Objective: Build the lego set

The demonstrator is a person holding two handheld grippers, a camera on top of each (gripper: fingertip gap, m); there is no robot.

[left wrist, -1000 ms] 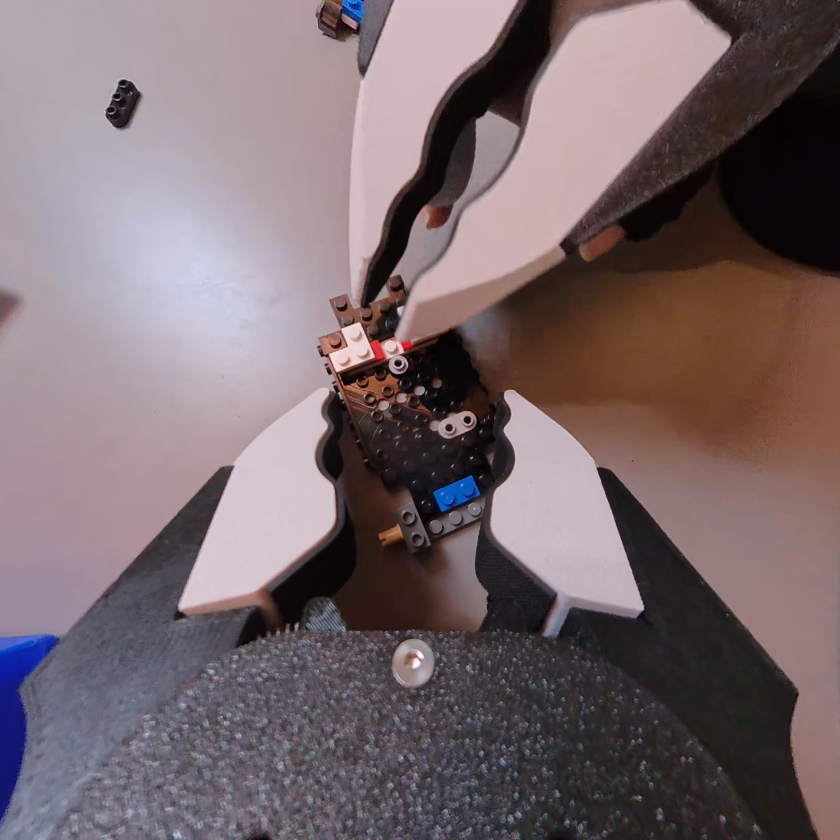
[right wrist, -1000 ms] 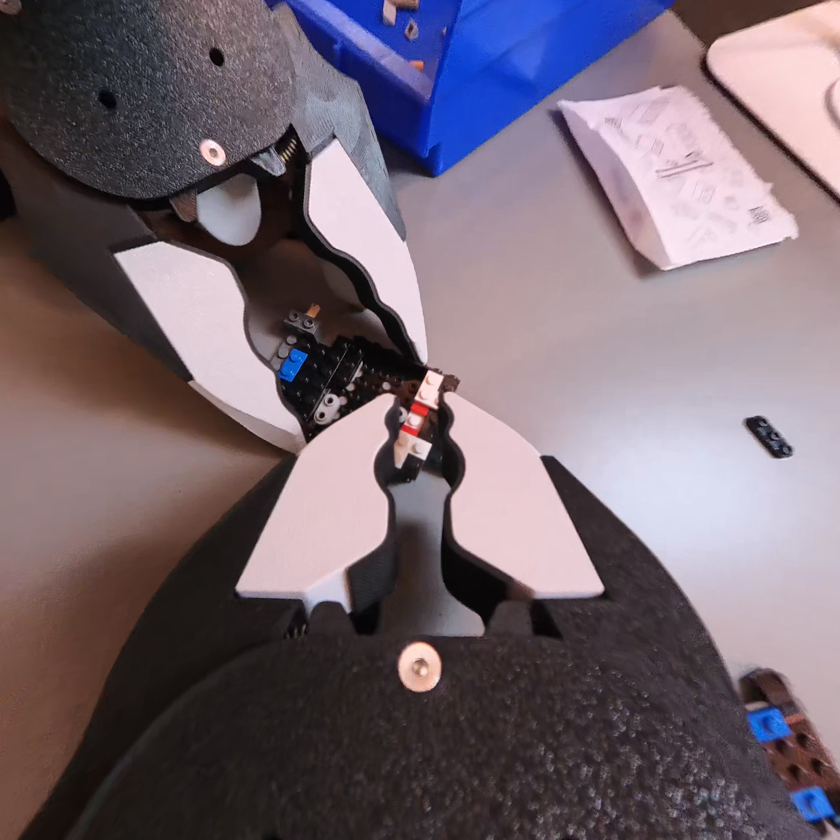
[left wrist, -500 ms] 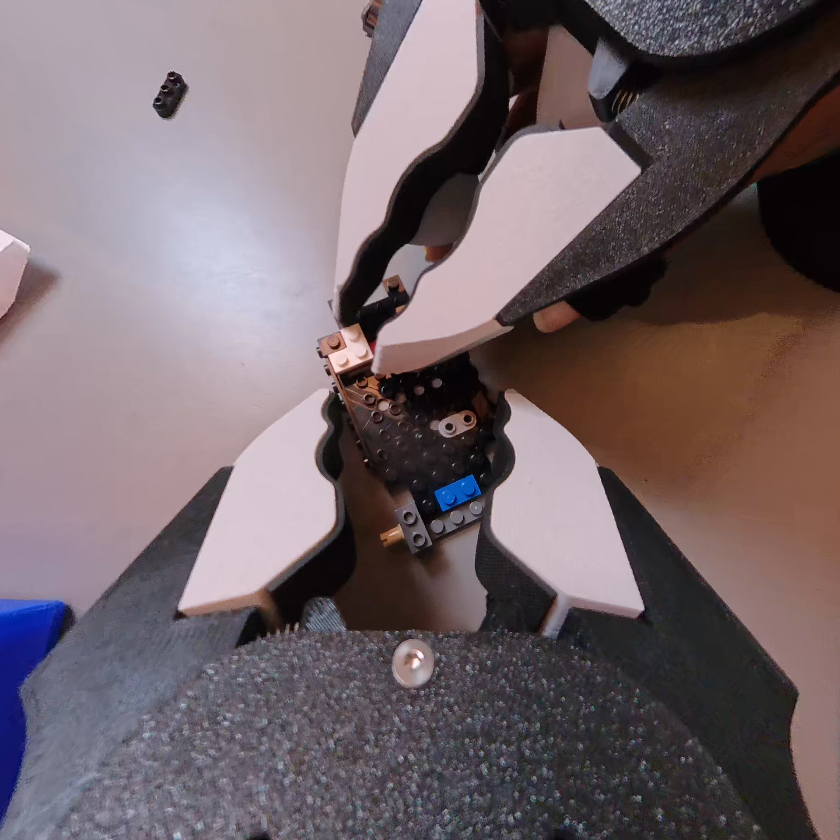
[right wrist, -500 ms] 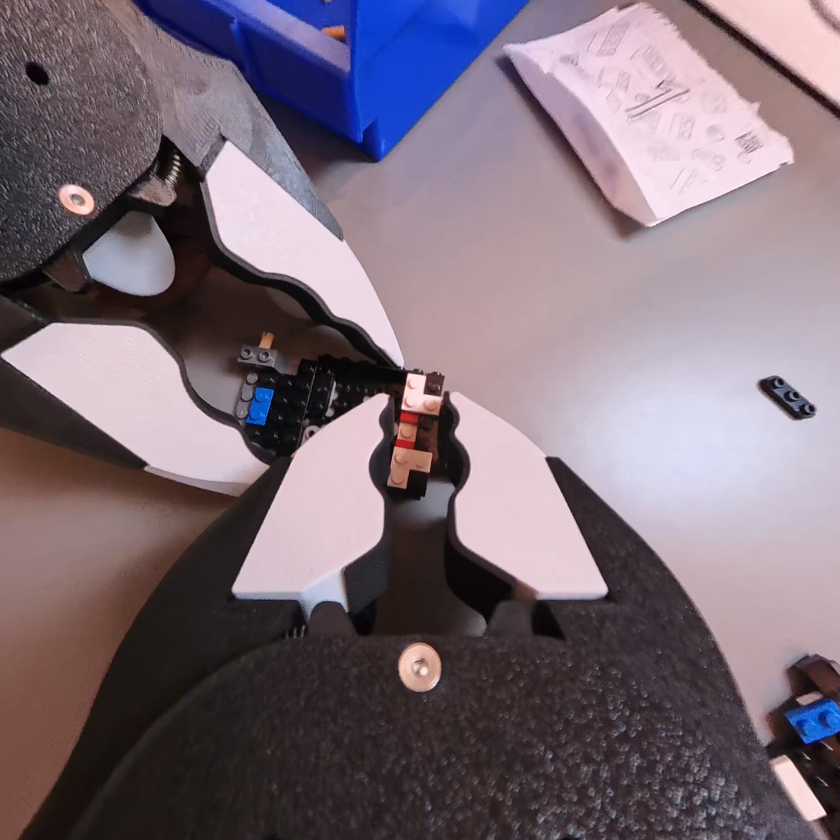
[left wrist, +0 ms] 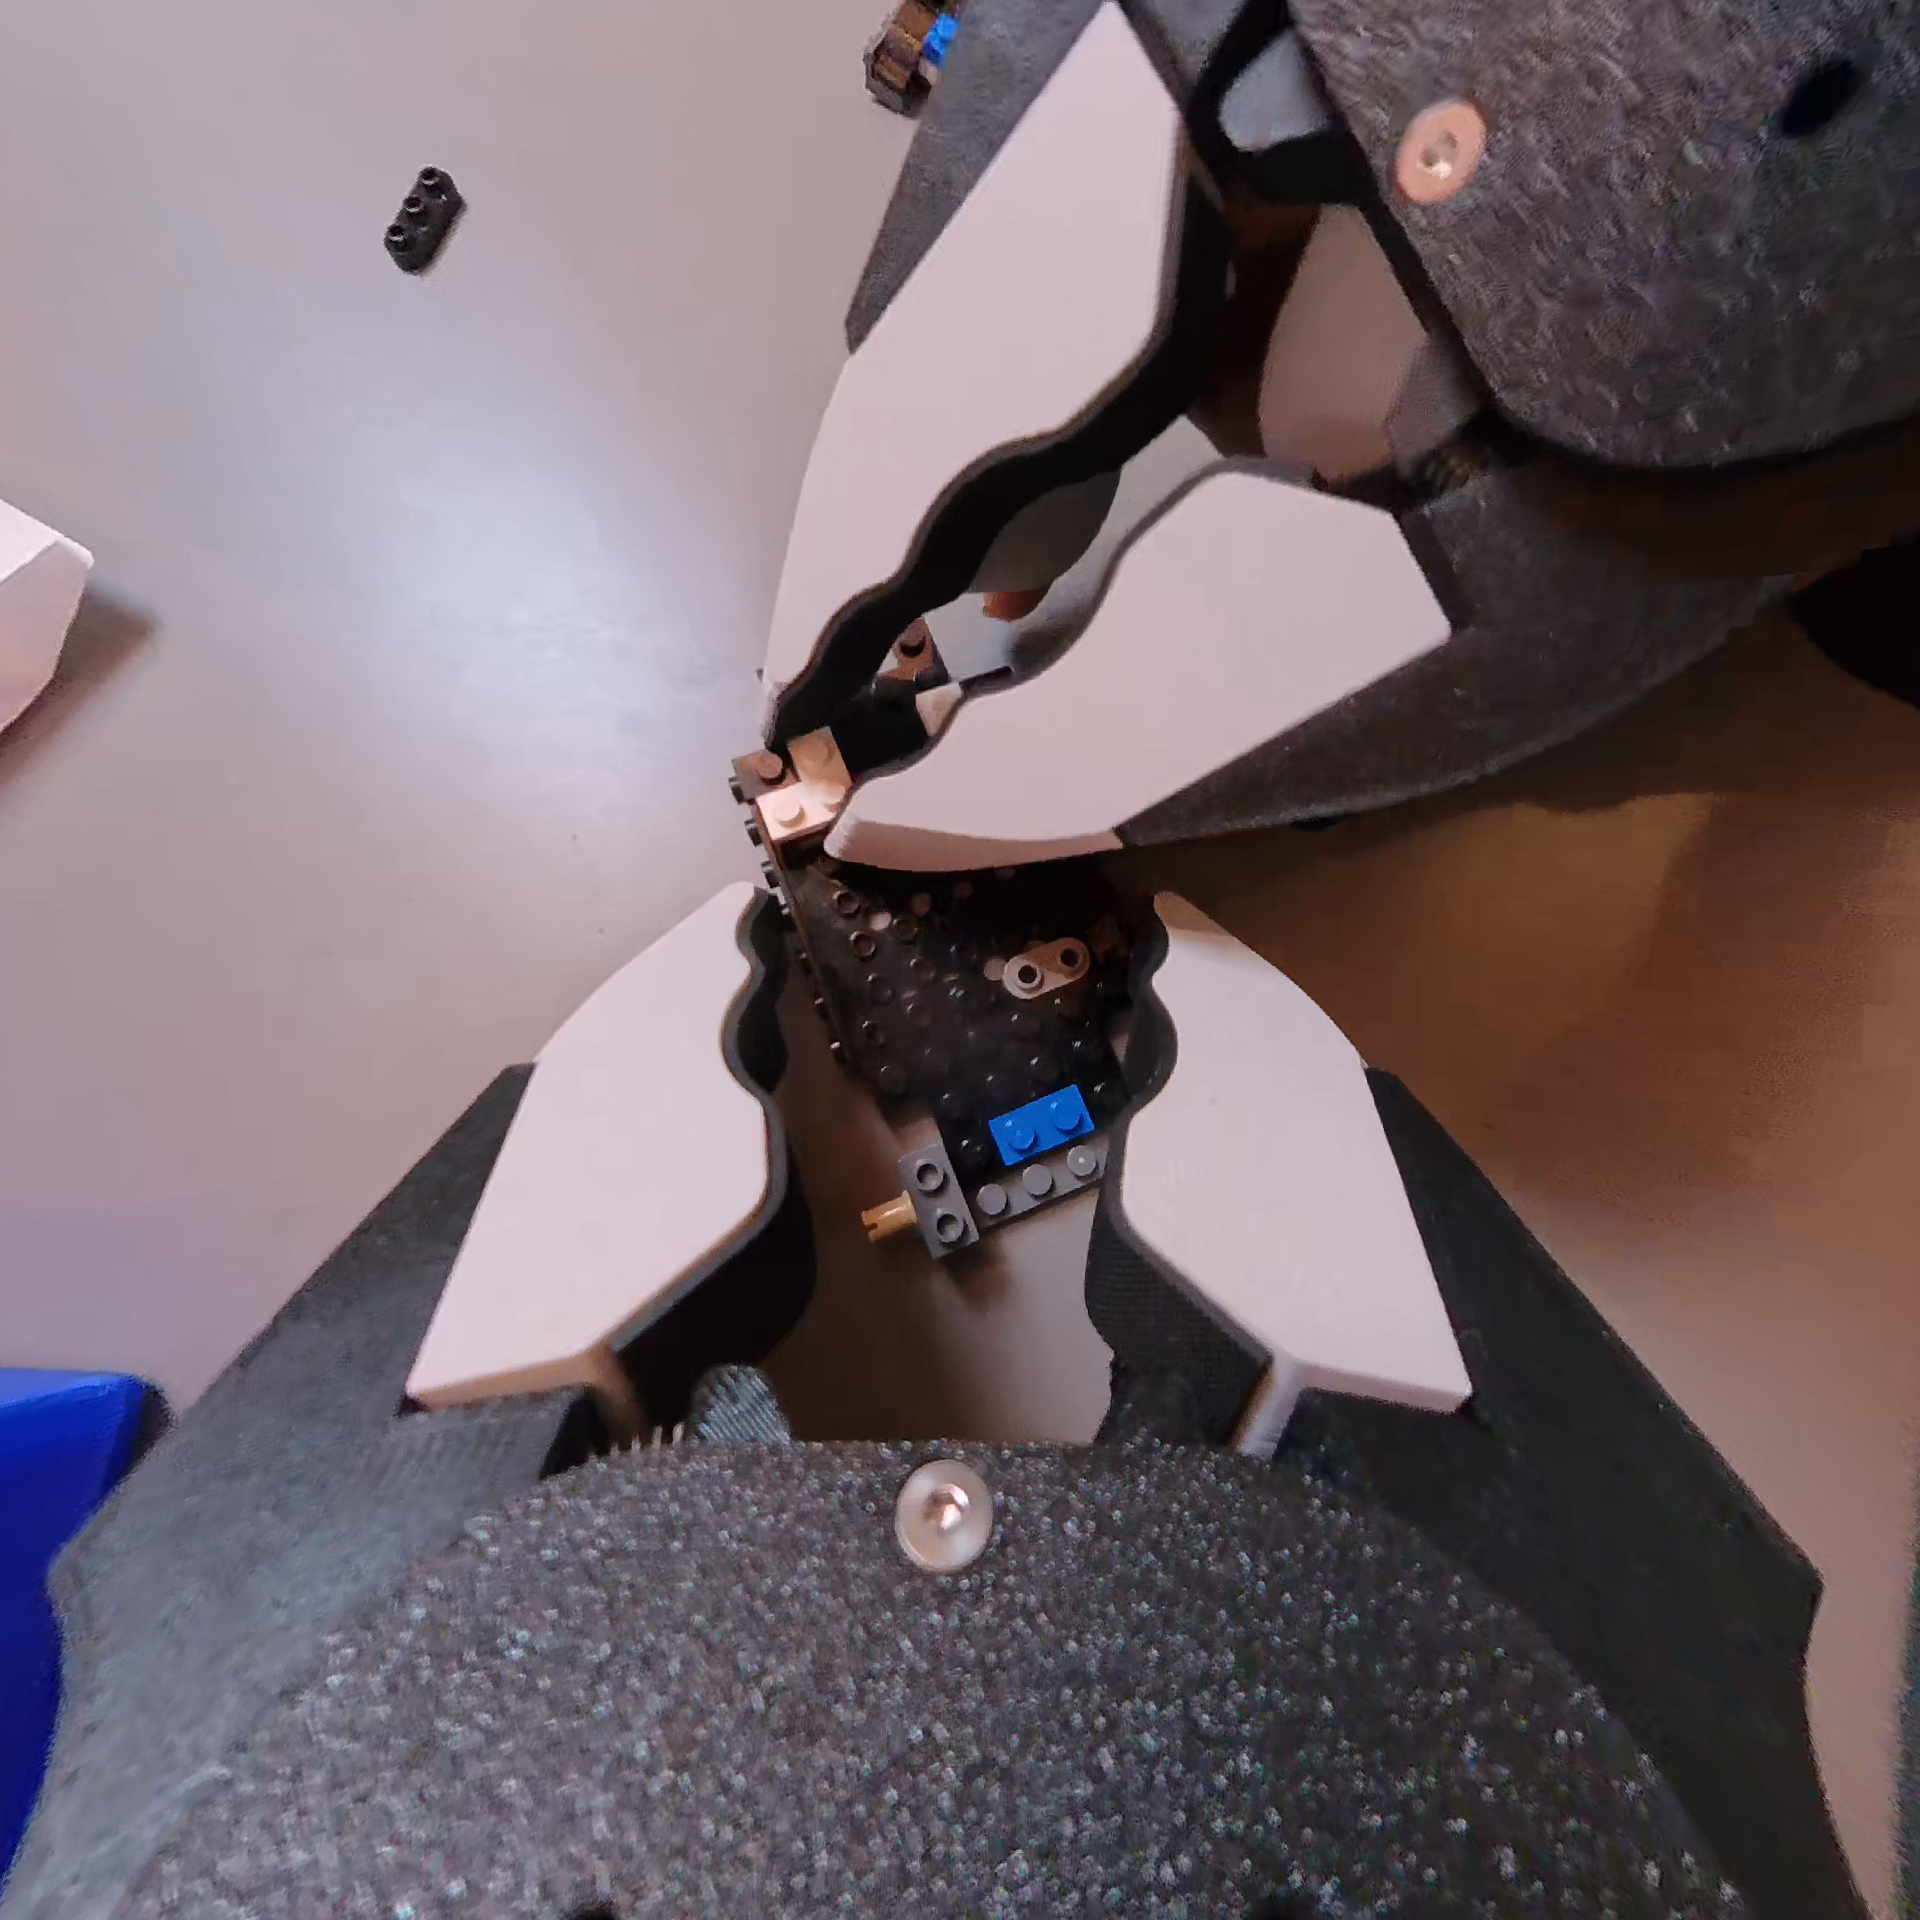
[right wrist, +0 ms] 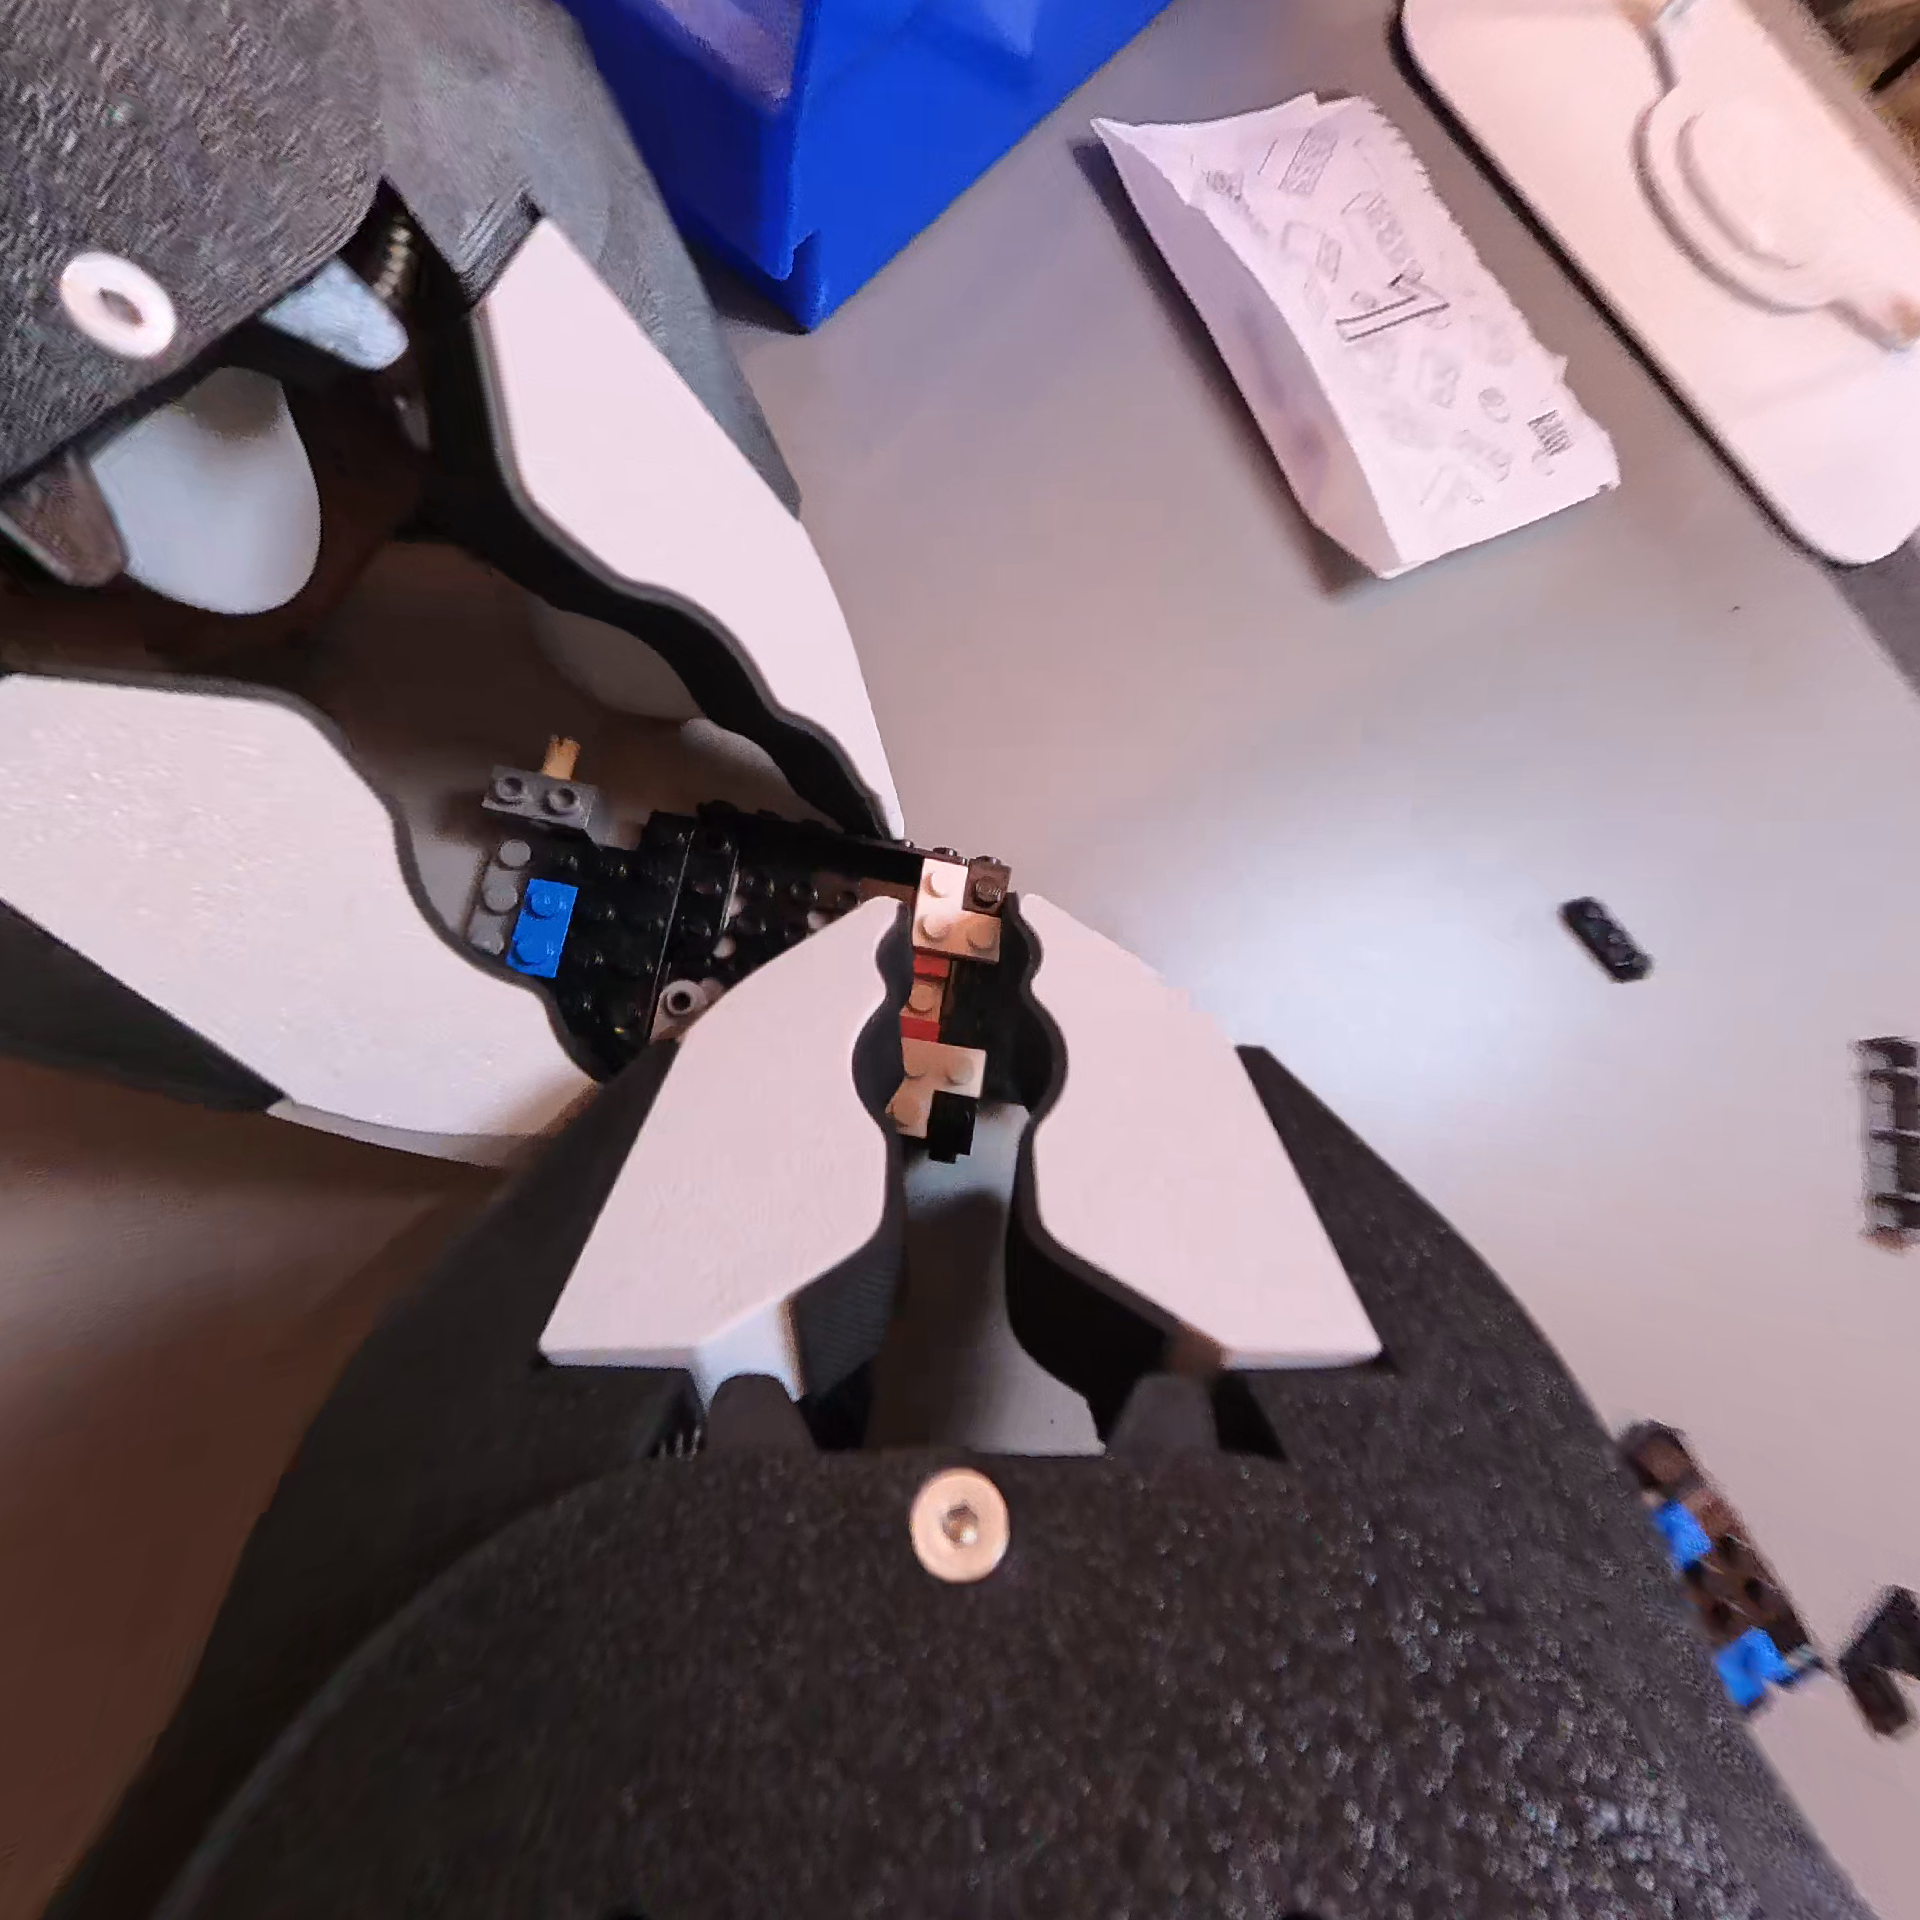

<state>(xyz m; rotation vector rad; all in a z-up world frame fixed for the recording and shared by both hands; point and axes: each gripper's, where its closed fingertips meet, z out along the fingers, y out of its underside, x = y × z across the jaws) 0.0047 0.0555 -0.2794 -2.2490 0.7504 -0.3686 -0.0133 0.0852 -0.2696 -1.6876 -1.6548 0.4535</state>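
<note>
The left gripper (left wrist: 951,914) was closed on a black brick plate (left wrist: 966,997), its two white fingers pressing the plate's side edges. The plate carried a blue brick (left wrist: 1039,1124) and a grey brick (left wrist: 1039,1184) at its near end, with a small tan peg (left wrist: 885,1218) sticking out leftward, and a light grey round-holed piece (left wrist: 1044,964) toward the far right.

The right gripper (right wrist: 956,914) was clamped on a narrow stack of white, red and black bricks (right wrist: 945,997), which sat at the far left corner of the plate; the white corner brick (left wrist: 805,800) showed just beyond its fingertips. Whether the stack was fully seated on the plate or partly lifted could not be told (the fingers hid the joint).

On the grey table (left wrist: 364,623), a loose black brick (left wrist: 421,218) lay well apart to the far left. In the right wrist view a blue bin (right wrist: 831,135) stood at the far side, a folded printed paper (right wrist: 1361,343) lay to its right, and other brick pieces (right wrist: 1714,1590) rested near the right edge.

As for progress, both tools had firm holds on one joined build; nothing showed it separated or finished.
</note>
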